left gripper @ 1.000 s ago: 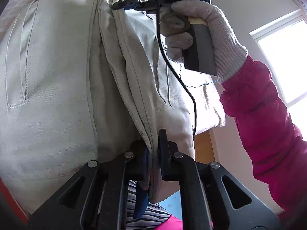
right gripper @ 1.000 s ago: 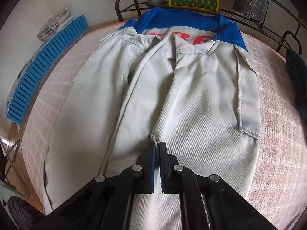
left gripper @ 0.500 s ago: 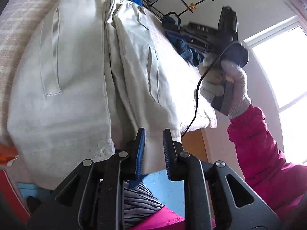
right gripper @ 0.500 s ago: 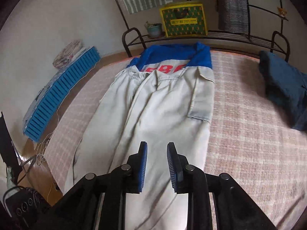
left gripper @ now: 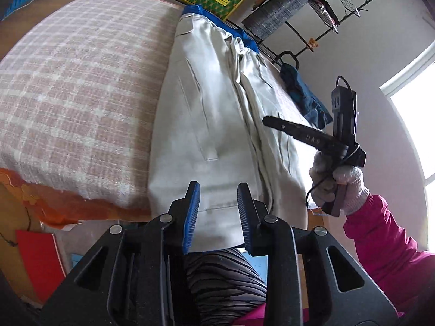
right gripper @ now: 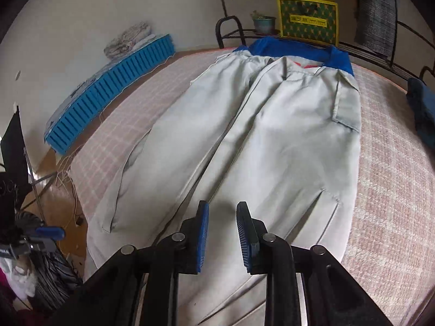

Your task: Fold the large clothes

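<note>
Both tools gape empty over the grey jacket, seemingly folded lengthwise, blue-collared.

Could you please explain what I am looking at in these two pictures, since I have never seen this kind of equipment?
No robot here: a person holds a hand-operated two-finger gripper in each hand, and each has a fisheye camera looking along its fingers. One picture comes from the left gripper, the other from the right gripper; both stand open and hold nothing. In the left view you also see the right gripper from outside, gripped by a gloved hand. On the checked bed cover lies a large pale grey work jacket with a blue collar, its hem hanging over the near edge. A dark blue garment lies beside it.
</note>
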The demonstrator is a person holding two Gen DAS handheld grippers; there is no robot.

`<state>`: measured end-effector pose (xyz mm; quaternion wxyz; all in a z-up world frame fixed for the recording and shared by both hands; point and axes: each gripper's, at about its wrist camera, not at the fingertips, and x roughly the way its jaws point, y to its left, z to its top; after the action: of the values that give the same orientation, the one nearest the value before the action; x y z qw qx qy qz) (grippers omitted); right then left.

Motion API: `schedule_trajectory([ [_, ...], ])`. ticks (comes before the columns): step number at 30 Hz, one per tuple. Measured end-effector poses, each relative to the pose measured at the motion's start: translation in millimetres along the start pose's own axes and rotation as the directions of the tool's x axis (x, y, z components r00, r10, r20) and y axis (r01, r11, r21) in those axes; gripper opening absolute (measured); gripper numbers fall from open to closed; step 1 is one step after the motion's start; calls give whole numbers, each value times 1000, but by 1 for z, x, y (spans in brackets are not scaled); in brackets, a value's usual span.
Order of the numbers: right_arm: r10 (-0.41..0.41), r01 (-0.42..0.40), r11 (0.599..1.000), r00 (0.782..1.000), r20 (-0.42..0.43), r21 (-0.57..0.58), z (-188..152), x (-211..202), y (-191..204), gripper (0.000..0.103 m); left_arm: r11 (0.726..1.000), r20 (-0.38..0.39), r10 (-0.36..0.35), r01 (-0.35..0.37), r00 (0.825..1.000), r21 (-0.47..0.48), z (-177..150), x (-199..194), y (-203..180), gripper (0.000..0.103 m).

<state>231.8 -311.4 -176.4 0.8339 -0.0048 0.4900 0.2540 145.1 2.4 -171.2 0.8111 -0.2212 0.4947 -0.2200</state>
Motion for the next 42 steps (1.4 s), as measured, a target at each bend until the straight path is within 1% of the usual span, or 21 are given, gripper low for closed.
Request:
schedule_trajectory([
  [2, 13, -11, 1000, 998, -58, 29, -6, 27, 5, 24, 1000, -2, 22, -22, 1000, 9, 4, 6, 3, 27],
  [3, -4, 5, 999, 1000, -27, 37, -8, 30, 7, 24, 1000, -2, 28, -28, 1000, 8, 6, 11, 4, 27],
  [5, -24, 25, 1000, 999, -36, 14, -4, 30, 13, 26, 1000, -7, 29, -29, 1000, 8, 11, 19, 5, 27],
  [7, 8, -7, 999, 1000, -23, 45, -5, 17, 10, 25, 999, 3, 39, -39, 999, 28, 18, 26, 4, 27],
  [10, -44, 41, 996, 998, 41, 79, -18, -20, 1, 29, 993, 3, 75, -75, 997, 96, 29, 39, 0, 27],
  [12, -74, 65, 990, 995, 67, 124, -35, -45, -8, 30, 994, -27, 57, -54, 998, 99, 34, 54, 0, 27],
  [15, -101, 84, 973, 992, 71, 215, -70, -70, -24, 38, 995, -96, 4, 5, 995, 99, 28, 78, -6, 27],
  [17, -109, 89, 958, 992, 57, 271, -95, -79, -32, 42, 988, -135, 2, 20, 991, 155, 13, 92, -17, 27],
  [19, -86, 68, 946, 995, 42, 318, -118, -84, -39, 45, 966, -77, 45, -24, 996, 257, -4, 92, -30, 31],
  [20, -68, 53, 938, 997, 33, 344, -129, -86, -42, 48, 954, -69, 60, -37, 996, 299, -8, 91, -35, 34],
  [21, -59, 46, 930, 998, 25, 365, -137, -87, -44, 50, 952, -83, 60, -32, 995, 304, -7, 90, -36, 34],
  [23, -35, 25, 916, 999, 18, 401, -150, -88, -50, 53, 975, -128, 14, 15, 992, 224, 0, 82, -27, 34],
  [25, 14, -29, 896, 999, 38, 443, -155, -92, -59, 54, 991, -146, -33, 51, 989, 122, 8, 69, -10, 34],
  [26, 42, -64, 881, 998, 56, 469, -158, -93, -65, 59, 995, -139, -48, 59, 989, 81, 11, 60, 0, 40],
  [27, 76, -101, 865, 995, 70, 492, -159, -94, -70, 62, 997, -126, -56, 61, 991, 43, 14, 51, 10, 54],
  [28, 102, -127, 852, 992, 77, 508, -160, -93, -76, 64, 998, -112, -58, 59, 992, 4, 16, 43, 20, 60],
  [31, 162, -169, 837, 985, 59, 521, -160, -84, -87, 64, 992, -135, -93, 81, 986, -94, 16, 35, 45, 61],
  [35, 227, -233, 809, 971, 78, 539, -158, -82, -92, 63, 988, -154, -91, 70, 984, -141, 19, 41, 58, 61],
  [38, 284, -263, 818, 958, 37, 512, -149, -69, -88, 62, 977, -190, -140, 104, 972, -184, 19, 53, 62, 62],
  [40, 302, -277, 829, 953, 28, 487, -147, -64, -82, 62, 980, -193, -147, 116, 970, -160, 19, 58, 56, 62],
  [42, 344, -315, 813, 938, 32, 490, -145, -59, -79, 58, 984, -195, -142, 116, 971, -135, 19, 60, 48, 61],
])
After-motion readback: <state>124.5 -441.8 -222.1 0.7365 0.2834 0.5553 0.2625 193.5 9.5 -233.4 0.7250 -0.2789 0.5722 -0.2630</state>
